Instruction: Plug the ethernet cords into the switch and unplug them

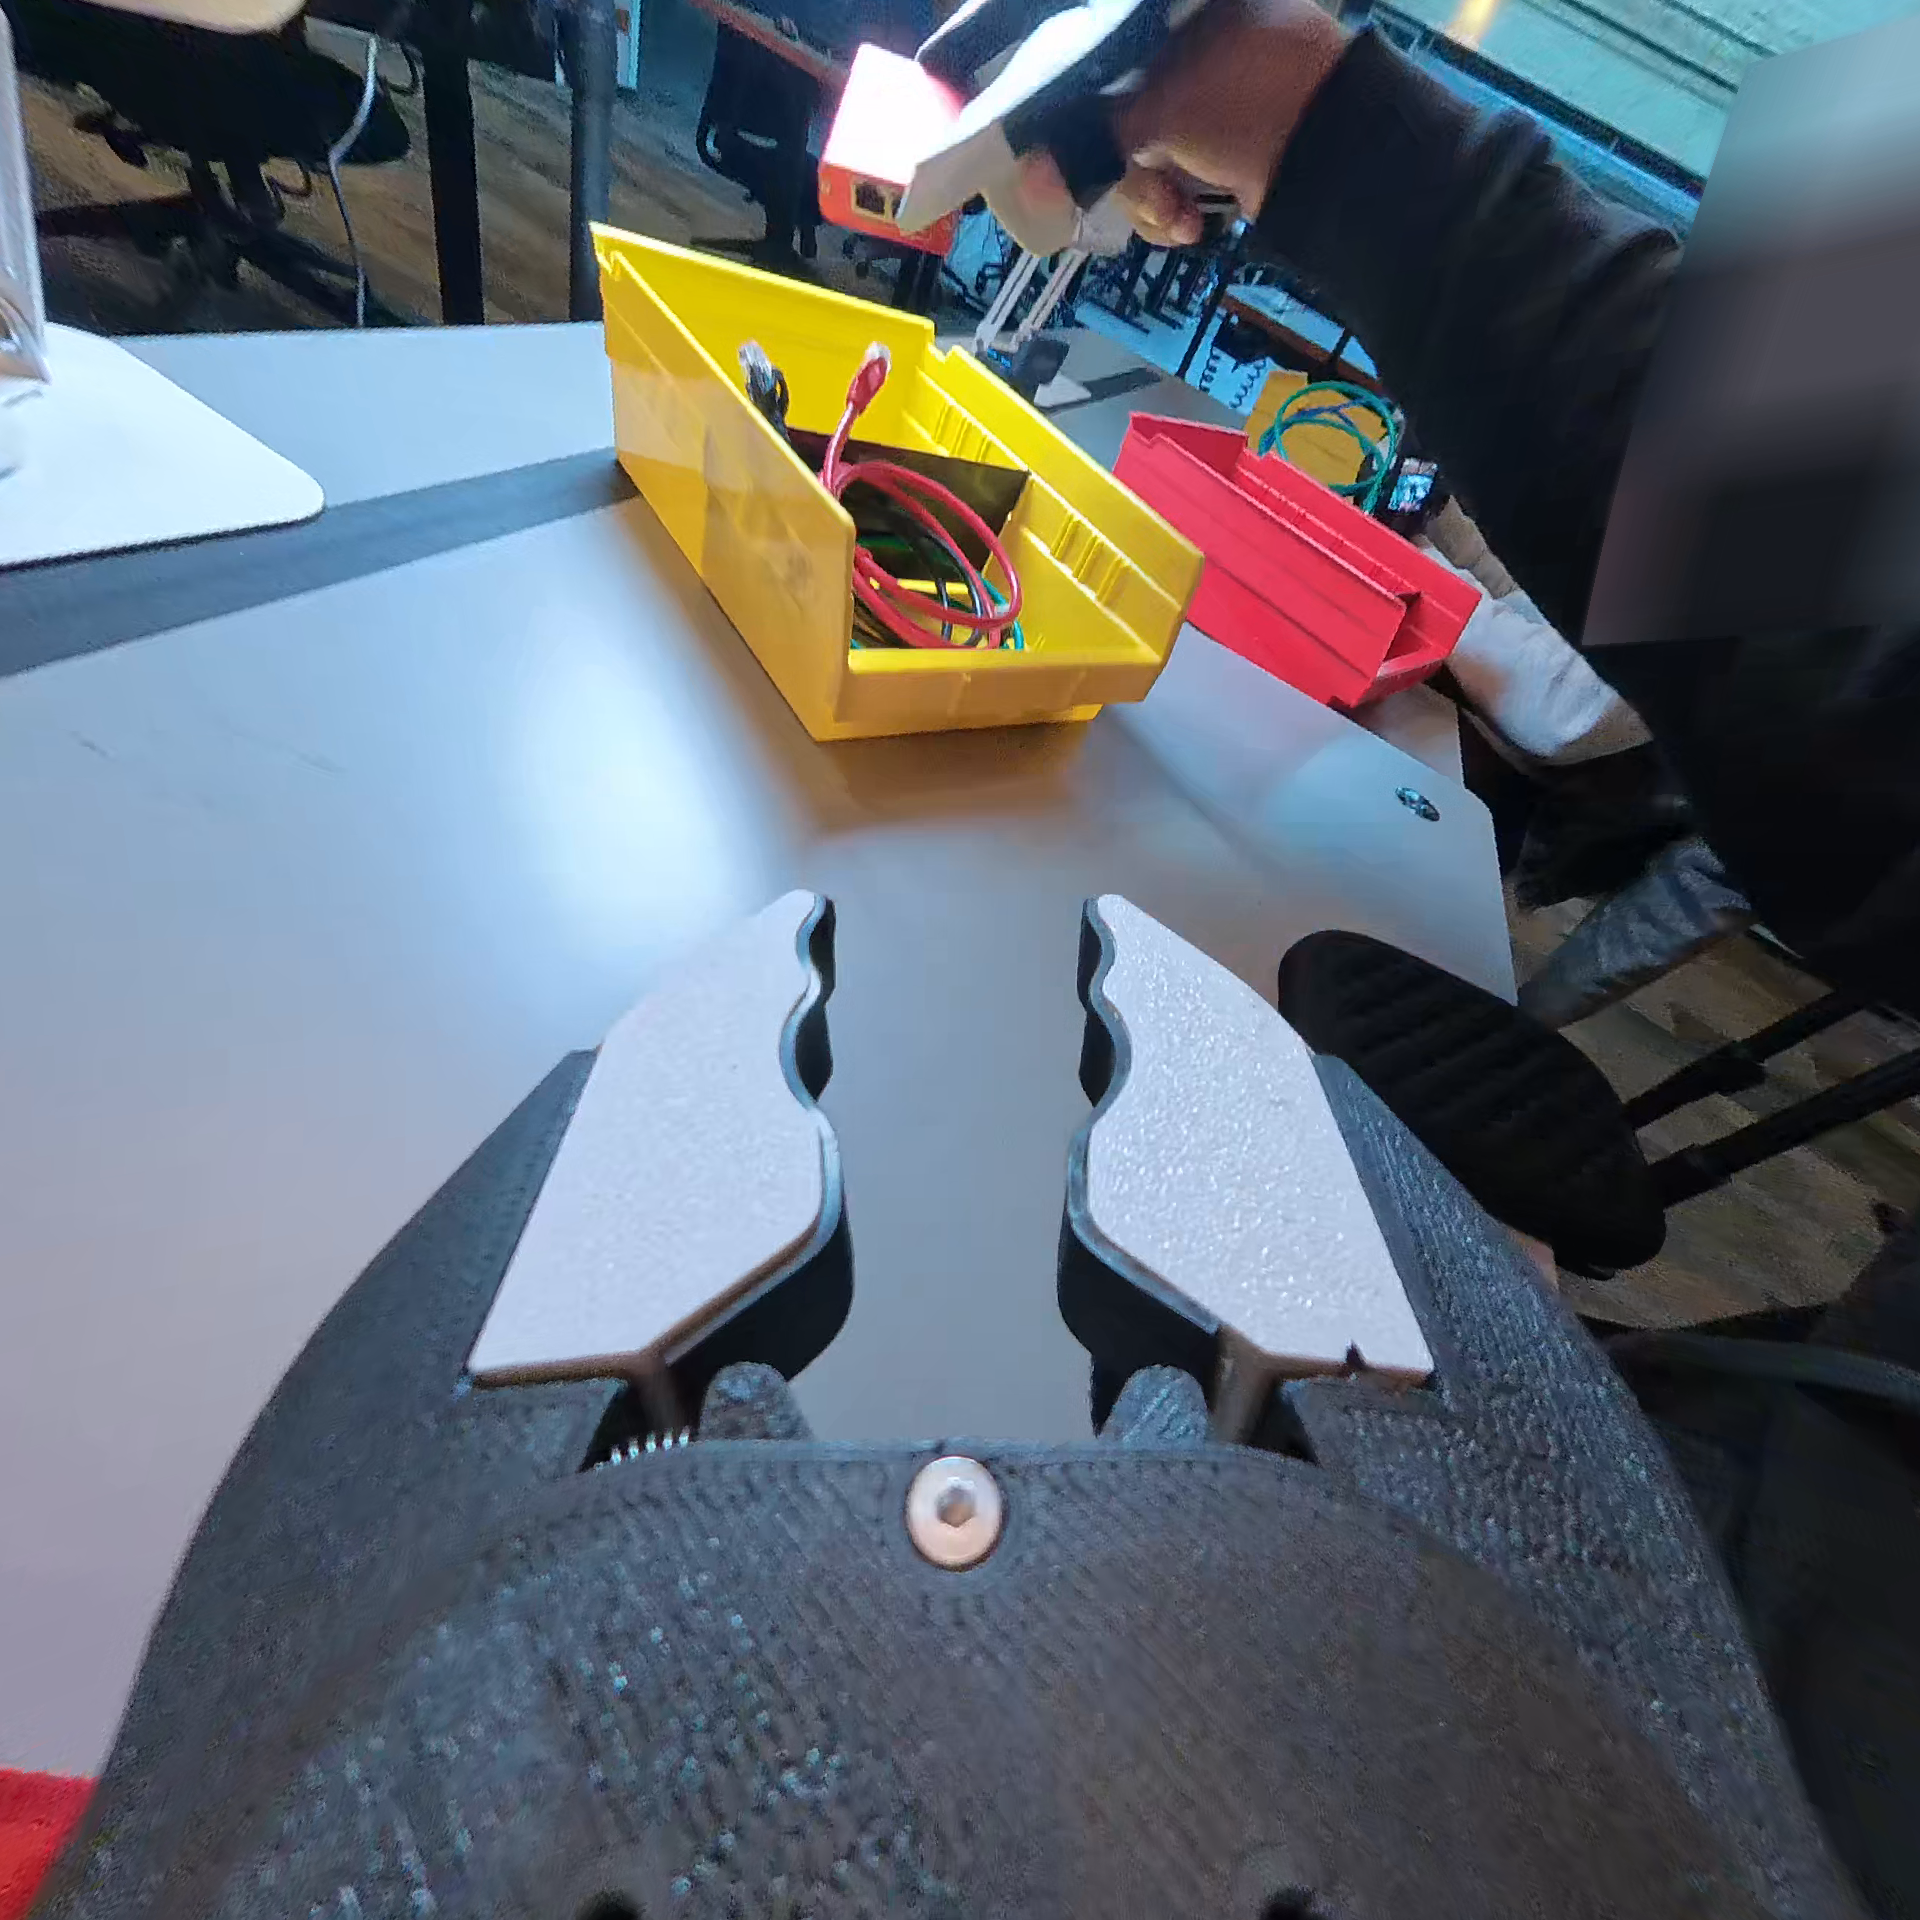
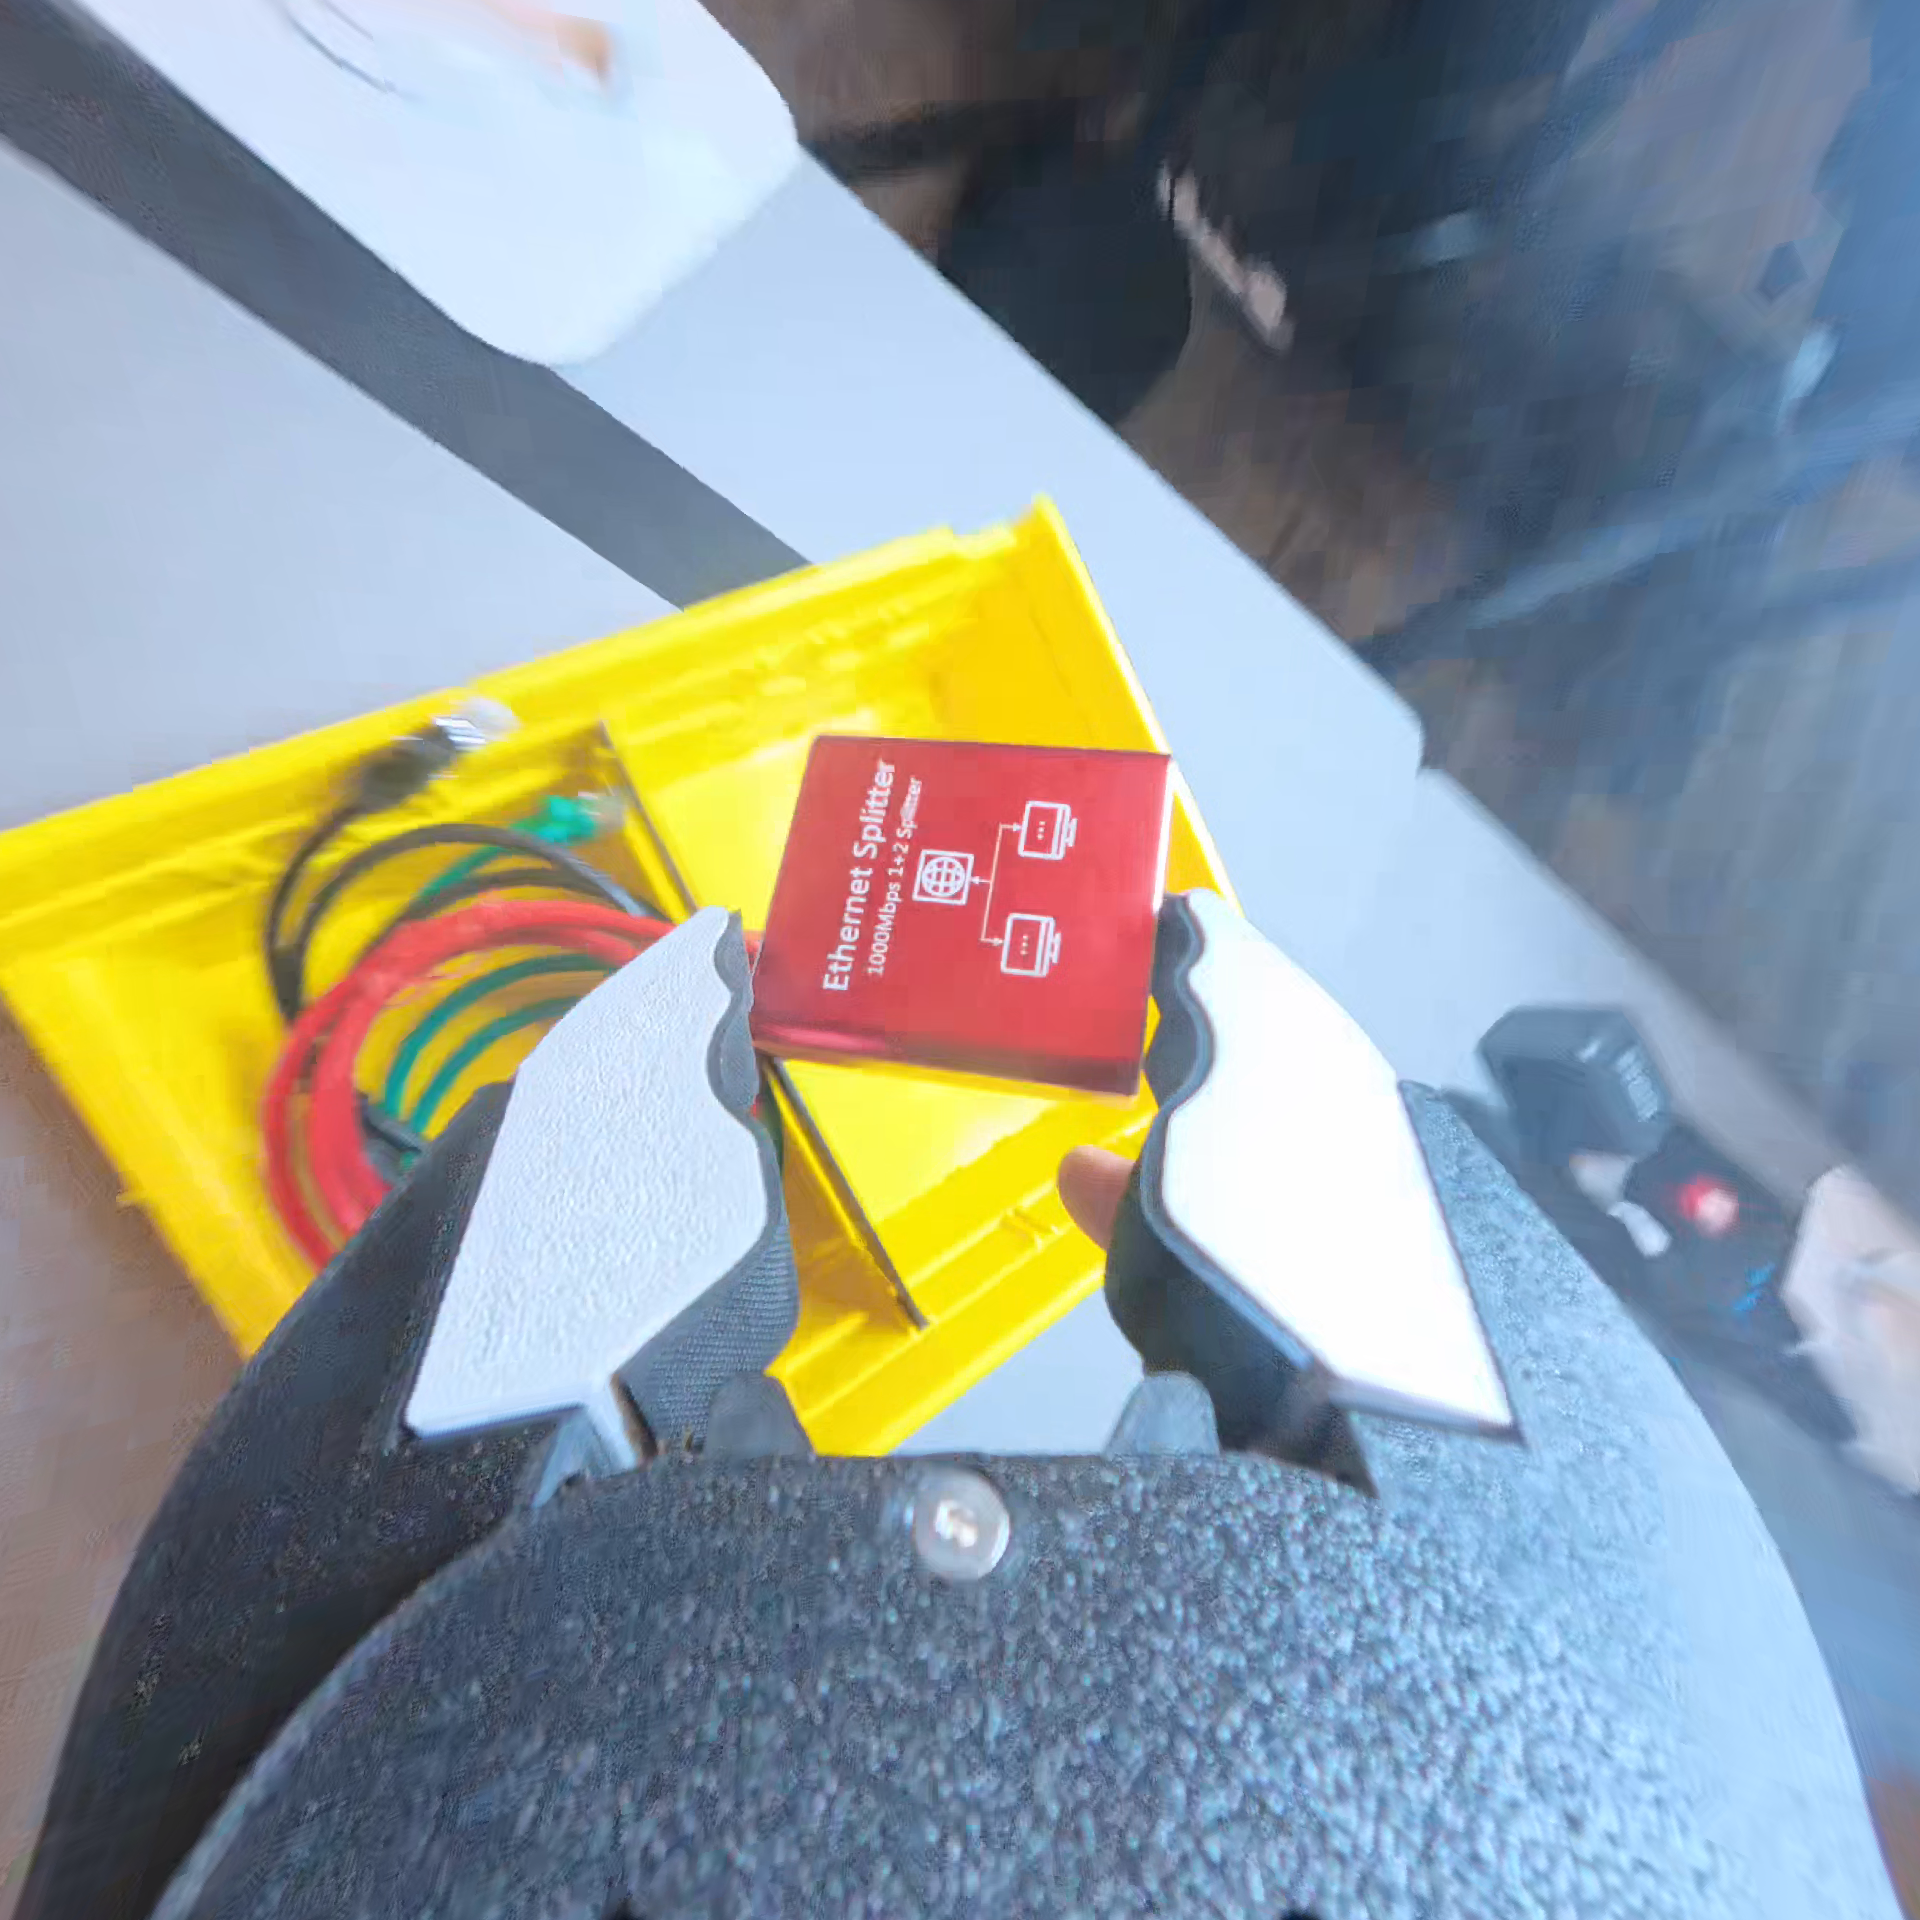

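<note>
My right gripper (image 2: 951,966) is shut on a flat red switch box (image 2: 961,909) and holds it in the air above the yellow bin (image 2: 156,935). The left wrist view shows the same switch (image 1: 883,135) raised high above the yellow bin (image 1: 727,520), with ports on its edge. Coiled red (image 2: 343,1029), green (image 2: 488,997) and black (image 2: 312,873) ethernet cords lie in the bin; the red cord (image 1: 914,561) and a black plug (image 1: 764,379) stick up. My left gripper (image 1: 956,935) is open and empty, low over the grey table (image 1: 416,831), near of the bin.
A red bin (image 1: 1299,561) lies right of the yellow one, with green and blue cords (image 1: 1335,426) behind it. A white monitor base (image 1: 135,457) stands at the far left. A black chair armrest (image 1: 1475,1091) is off the table's right edge. Left tips to right tips: about 40 cm.
</note>
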Tool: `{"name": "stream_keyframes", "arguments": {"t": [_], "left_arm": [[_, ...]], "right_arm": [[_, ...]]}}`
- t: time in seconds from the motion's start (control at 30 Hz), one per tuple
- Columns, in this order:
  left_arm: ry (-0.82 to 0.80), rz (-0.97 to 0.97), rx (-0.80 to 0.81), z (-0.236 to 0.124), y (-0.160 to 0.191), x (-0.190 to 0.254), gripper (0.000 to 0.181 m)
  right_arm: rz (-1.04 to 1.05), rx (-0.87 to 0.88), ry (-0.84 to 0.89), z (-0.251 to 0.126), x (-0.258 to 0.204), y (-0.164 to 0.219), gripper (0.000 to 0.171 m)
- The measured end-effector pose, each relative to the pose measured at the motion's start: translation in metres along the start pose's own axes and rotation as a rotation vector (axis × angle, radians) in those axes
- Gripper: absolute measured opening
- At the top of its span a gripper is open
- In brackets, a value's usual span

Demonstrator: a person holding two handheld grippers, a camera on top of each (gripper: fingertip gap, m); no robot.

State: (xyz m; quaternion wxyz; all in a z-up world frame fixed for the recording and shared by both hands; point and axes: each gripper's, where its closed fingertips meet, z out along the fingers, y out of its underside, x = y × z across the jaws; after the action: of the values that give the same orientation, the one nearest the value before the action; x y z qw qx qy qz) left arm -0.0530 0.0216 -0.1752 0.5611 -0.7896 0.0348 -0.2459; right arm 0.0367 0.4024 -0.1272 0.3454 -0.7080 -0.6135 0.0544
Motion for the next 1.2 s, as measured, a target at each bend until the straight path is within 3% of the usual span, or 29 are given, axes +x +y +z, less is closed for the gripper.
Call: {"name": "stream_keyframes", "arguments": {"t": [0.03,0.1,0.13,0.23,0.33,0.7,0.87,1.0,1.2], "left_arm": [[0.0,-0.004,-0.01,0.002,0.004,-0.001,0.045],[-0.003,-0.01,-0.027,0.004,0.01,-0.006,0.044],[-0.01,-0.013,-0.03,0.004,0.011,-0.008,0.043],[-0.027,-0.003,-0.041,0.006,0.016,-0.016,0.042],[-0.031,-0.016,-0.066,0.008,0.023,-0.021,0.041],[-0.025,0.001,-0.099,0.014,0.031,-0.022,0.041],[-0.051,0.027,-0.084,0.009,0.026,-0.024,0.043],[-0.068,0.05,-0.058,0.004,0.017,-0.024,0.045],[-0.108,0.144,-0.016,-0.028,-0.02,-0.021,0.051]], "right_arm": [[0.064,-0.045,-0.021,0.017,0.01,0.013,0.074],[0.166,-0.132,-0.082,0.048,0.015,0.037,0.072],[0.181,-0.145,-0.042,0.061,0.025,0.044,0.02],[0.26,-0.181,-0.135,0.09,0.013,0.053,0.022],[0.15,-0.293,-0.083,0.104,0.018,0.068,0.016],[0.106,-0.245,-0.095,0.093,0.017,0.056,0.028],[0.116,0.011,-0.106,0.054,0.007,0.011,0.043],[0.02,0.241,-0.136,-0.001,-0.04,-0.021,0.055],[-0.118,0.398,-0.246,-0.056,-0.148,-0.005,0.058]]}}
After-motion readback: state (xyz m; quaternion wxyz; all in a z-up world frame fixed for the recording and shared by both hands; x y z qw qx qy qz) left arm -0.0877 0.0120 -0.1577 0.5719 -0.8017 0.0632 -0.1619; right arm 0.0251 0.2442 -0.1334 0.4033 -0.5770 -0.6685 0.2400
